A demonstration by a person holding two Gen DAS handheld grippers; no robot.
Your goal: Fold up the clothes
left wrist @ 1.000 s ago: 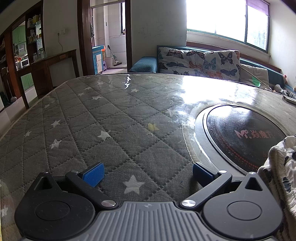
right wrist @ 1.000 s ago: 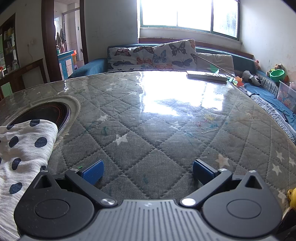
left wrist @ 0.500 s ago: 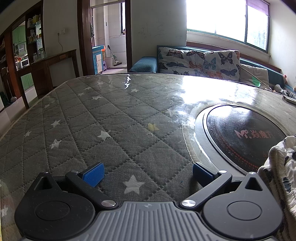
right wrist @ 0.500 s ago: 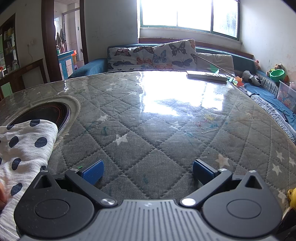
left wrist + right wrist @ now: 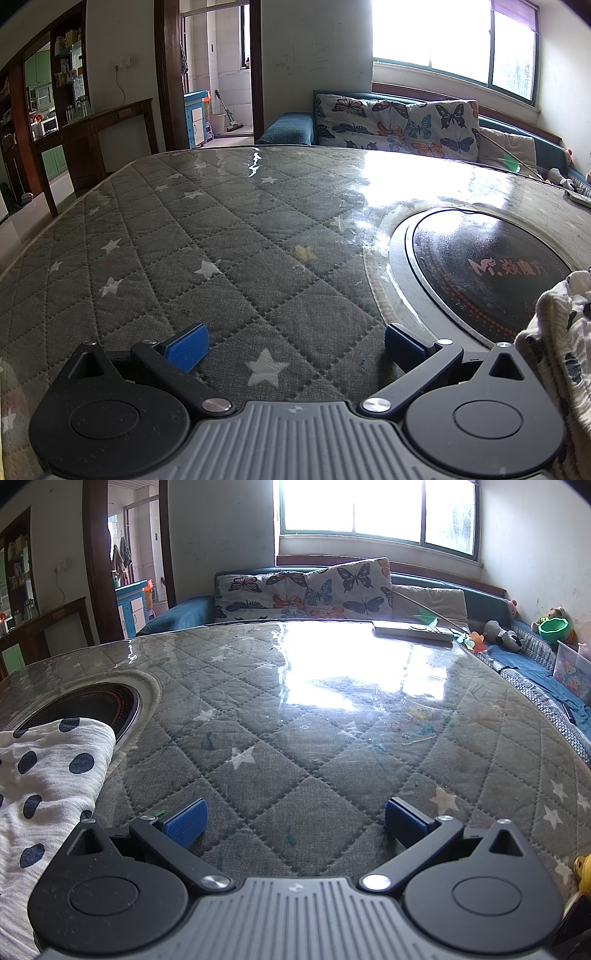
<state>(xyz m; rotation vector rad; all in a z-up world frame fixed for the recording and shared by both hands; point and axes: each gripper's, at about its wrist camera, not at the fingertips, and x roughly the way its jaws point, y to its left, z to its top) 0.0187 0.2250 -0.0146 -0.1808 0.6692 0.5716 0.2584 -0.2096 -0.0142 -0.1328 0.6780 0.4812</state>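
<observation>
A white garment with dark blue dots (image 5: 44,775) lies on the table at the left of the right wrist view, folded over at its far end. Its crumpled edge (image 5: 561,350) shows at the far right of the left wrist view. My left gripper (image 5: 295,345) is open and empty, low over the quilted table cover, to the left of the garment. My right gripper (image 5: 295,821) is open and empty, low over the cover, to the right of the garment. Neither touches the cloth.
The table (image 5: 221,240) has a grey star-quilted cover under clear plastic and a round black hotplate (image 5: 487,273) set in its middle, also seen in the right wrist view (image 5: 85,705). A flat white box (image 5: 412,631) lies at the far edge. A sofa with butterfly cushions (image 5: 306,594) stands behind.
</observation>
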